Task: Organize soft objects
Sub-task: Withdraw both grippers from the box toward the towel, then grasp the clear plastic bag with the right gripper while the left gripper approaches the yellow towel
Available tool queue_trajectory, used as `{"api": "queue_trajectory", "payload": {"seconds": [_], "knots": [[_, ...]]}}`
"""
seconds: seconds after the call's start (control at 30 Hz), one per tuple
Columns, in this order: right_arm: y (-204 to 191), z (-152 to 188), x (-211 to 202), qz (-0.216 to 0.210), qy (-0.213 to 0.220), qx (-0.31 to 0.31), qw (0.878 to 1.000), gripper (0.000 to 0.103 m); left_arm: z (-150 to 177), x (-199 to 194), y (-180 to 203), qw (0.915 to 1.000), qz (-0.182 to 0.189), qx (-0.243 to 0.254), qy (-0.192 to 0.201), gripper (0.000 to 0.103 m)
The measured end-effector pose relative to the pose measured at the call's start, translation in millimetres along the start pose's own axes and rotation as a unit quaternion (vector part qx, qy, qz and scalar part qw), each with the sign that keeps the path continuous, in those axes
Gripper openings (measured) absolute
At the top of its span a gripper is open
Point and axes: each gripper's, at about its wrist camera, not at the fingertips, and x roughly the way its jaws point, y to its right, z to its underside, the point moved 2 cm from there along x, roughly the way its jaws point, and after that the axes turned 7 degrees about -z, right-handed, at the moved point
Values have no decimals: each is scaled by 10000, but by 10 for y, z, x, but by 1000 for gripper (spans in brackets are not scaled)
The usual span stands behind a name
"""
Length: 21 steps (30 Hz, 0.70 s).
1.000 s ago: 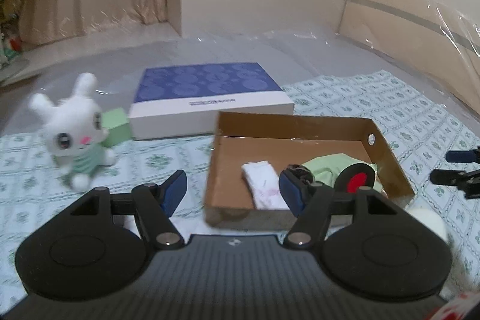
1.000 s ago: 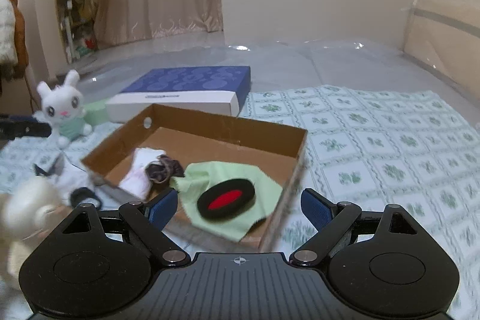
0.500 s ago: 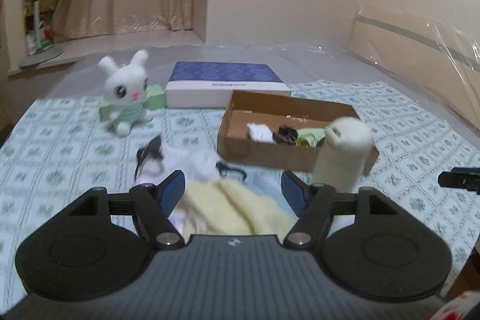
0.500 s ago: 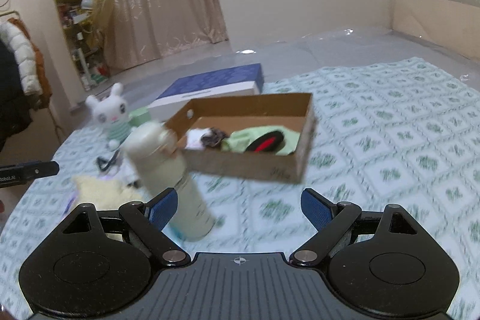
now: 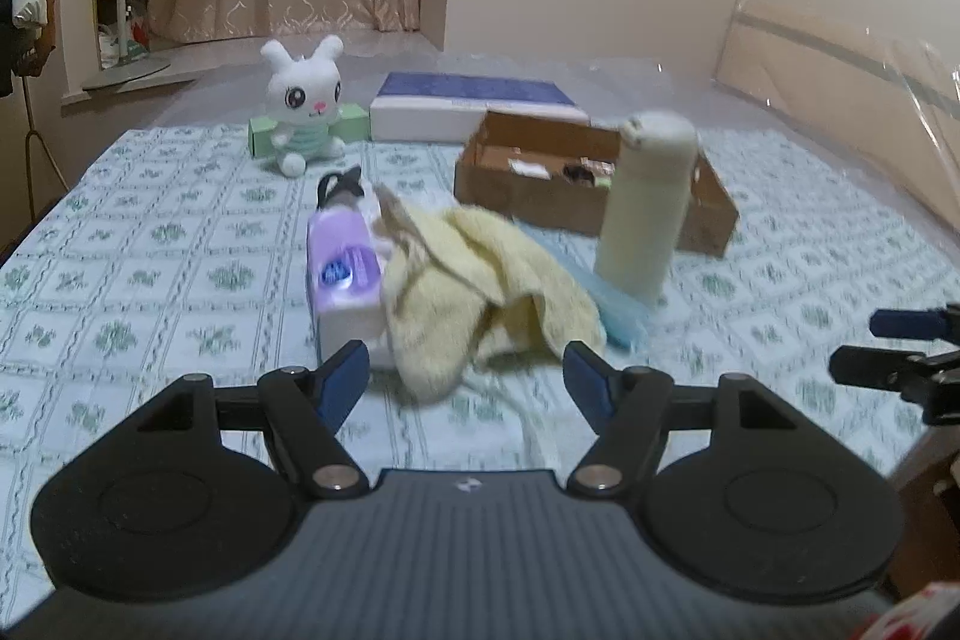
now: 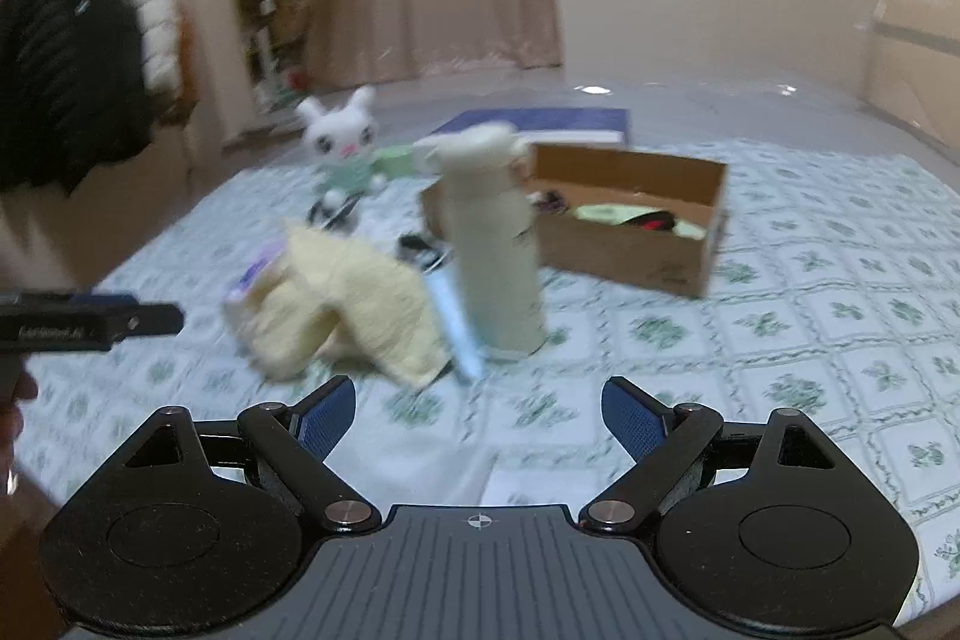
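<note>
Both cams fisheye, wrist-mounted, looking fwd and slightly down over own finger pair at frame bottom. Left wrist view: low over patterned bedspread (image 5: 180, 244), faces curtain wall; yellow towel (image 5: 474, 280) near, centre frame; cardboard box (image 5: 540, 196) mid-distance, right of centre. Right wrist view: similar height, further right, blurred; same towel (image 6: 348, 304) left of centre, box (image 6: 636, 244) right of centre. Shared: towel, cream bottle (image 5: 645, 208), box, plush bunny (image 5: 303, 100). Each view catches other gripper at its edge.

A patterned bedspread (image 5: 156, 274) carries a yellow towel (image 5: 474, 292), bottle (image 5: 645, 202), cardboard box (image 5: 528, 196).
</note>
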Motion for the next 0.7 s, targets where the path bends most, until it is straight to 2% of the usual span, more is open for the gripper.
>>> {"api": "queue_trajectory", "payload": {"seconds": [0.27, 0.7], "knots": [[-275, 340, 90, -326, -378, -376, 9980, 89, 202, -52, 71, 9999, 23, 101, -138, 68], [-375, 404, 231, -431, -550, -724, 9949, 89, 228, 6, 22, 9997, -87, 145, -176, 68]]}}
